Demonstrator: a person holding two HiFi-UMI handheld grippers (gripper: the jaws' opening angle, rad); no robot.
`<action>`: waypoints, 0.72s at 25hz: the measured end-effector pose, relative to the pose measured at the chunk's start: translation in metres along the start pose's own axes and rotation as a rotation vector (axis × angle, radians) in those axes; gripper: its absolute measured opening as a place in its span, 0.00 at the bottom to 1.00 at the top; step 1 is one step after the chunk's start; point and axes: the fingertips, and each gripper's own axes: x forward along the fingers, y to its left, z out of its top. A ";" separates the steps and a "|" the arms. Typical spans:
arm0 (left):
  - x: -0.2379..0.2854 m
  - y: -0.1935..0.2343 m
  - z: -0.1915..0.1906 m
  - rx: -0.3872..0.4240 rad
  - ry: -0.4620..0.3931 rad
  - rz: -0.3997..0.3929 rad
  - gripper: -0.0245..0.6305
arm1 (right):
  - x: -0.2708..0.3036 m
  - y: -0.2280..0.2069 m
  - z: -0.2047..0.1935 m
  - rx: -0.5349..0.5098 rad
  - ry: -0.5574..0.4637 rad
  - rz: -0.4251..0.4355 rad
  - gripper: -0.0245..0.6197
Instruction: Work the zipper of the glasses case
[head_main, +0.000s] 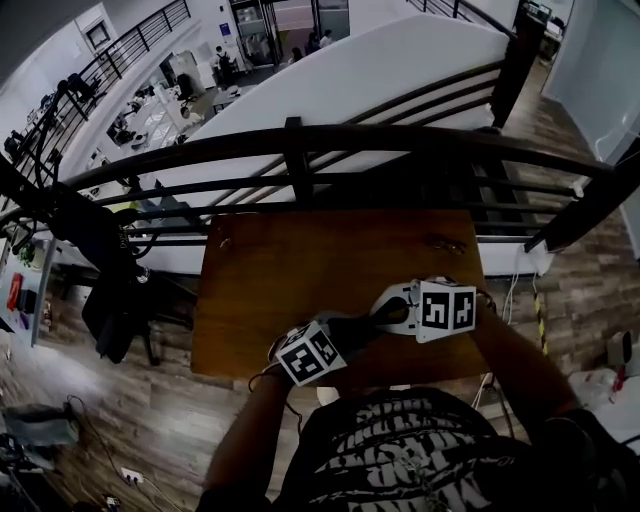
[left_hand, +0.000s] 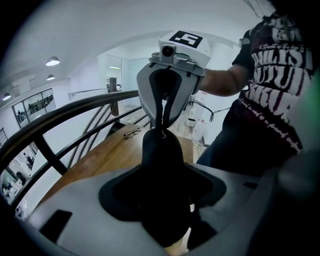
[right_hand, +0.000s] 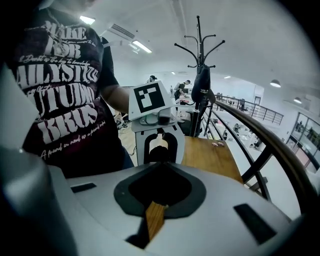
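While the left gripper (head_main: 345, 335) stood over the table's (head_main: 260, 290) front edge, its jaws were spread wide and clamped on the dark glasses case (left_hand: 162, 165), whose body filled the gap between them. Whether the case touched the wood could not be told, though the left gripper view suggested it was held clear. Its long axis ran from the left gripper toward the right one, roughly along that front edge and heading for the front right corner. At the case's right-hand end the right gripper (left_hand: 162, 125) faced the left one nose to nose. Its jaws were drawn together to a narrow tip, apparently pinching the zipper pull (left_hand: 161, 132). The pull therefore lay directly at the right jaws, with the right hand plainly nearer to it and the left serving as anchor. The next move would likely call for drawing the pull along the case's length against that anchoring grip. A pair of glasses (head_main: 447, 243) lay near the far right corner, well apart.
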 end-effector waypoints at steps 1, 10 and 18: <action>0.000 0.001 0.001 -0.009 0.002 0.011 0.42 | -0.002 -0.001 -0.001 -0.005 0.005 -0.003 0.04; -0.014 0.014 0.013 -0.037 0.010 0.133 0.43 | -0.021 -0.013 0.003 -0.040 -0.020 -0.075 0.04; -0.033 0.010 0.016 -0.055 -0.177 0.117 0.42 | -0.021 -0.018 0.015 0.067 -0.206 -0.034 0.04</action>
